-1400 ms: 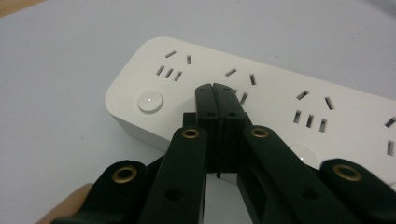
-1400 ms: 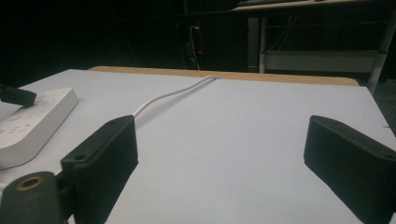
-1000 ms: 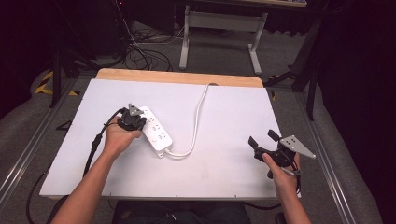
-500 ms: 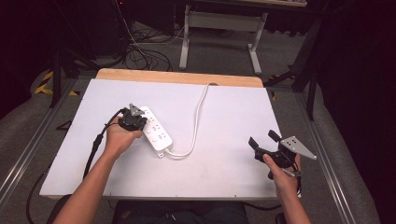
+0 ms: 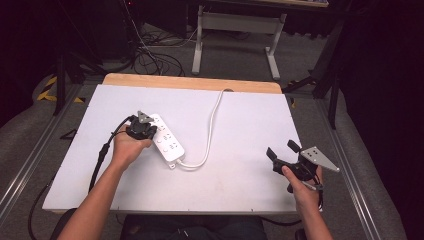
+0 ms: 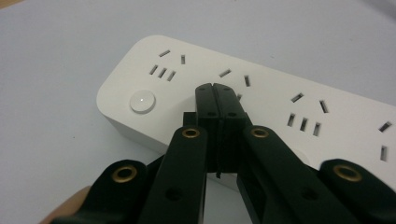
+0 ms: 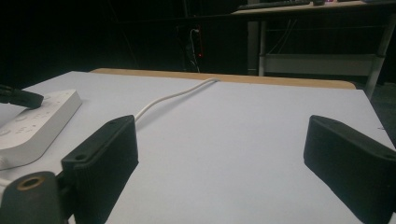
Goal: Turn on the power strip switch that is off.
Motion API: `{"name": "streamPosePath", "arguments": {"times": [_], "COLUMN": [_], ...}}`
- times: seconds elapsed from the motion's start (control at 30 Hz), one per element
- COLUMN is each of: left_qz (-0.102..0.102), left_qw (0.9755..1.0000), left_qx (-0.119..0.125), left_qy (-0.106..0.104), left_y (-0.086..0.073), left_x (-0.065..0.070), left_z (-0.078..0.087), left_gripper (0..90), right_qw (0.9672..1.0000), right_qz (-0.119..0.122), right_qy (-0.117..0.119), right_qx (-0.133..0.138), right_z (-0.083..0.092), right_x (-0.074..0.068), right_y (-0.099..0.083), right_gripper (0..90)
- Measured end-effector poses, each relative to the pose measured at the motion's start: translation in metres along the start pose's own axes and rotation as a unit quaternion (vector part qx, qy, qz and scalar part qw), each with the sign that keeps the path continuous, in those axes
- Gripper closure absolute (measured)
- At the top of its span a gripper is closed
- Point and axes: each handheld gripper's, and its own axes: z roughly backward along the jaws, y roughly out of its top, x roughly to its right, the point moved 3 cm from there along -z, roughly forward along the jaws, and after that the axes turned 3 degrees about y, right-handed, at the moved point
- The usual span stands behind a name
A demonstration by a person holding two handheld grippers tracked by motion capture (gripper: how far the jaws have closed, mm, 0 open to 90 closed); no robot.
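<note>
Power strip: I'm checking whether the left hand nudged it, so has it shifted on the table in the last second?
No. In the high view the power strip lies at the same spot and angle on the white table, its cord keeping the same curve.

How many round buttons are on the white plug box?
1. It sits at the rounded end of the power strip, left of the shut left tool. Others may hide under the tool.
</note>
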Motion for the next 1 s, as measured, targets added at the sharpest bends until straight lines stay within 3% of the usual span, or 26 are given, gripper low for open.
{"name": "streamPosePath", "arguments": {"times": [0.57,1.0], "left_qz": [0.016,0.02], "left_qw": [0.9998,0.9997], "left_qx": [0.004,0.014], "left_qy": [-0.009,-0.002], "left_y": [-0.0001,-0.0006], "left_x": [-0.0028,-0.0016], "left_z": [0.0,-0.0002], "left_gripper": [90.0,90.0], "right_qw": [1.0,1.0], "right_qz": [-0.001,-0.001], "right_qy": [0.002,0.004], "right_qx": [-0.001,-0.001], "right_z": [-0.0019,-0.002], "right_x": [0.0001,0.0003], "right_y": [-0.0004,-0.0004], "right_gripper": [10.5,10.5]}}
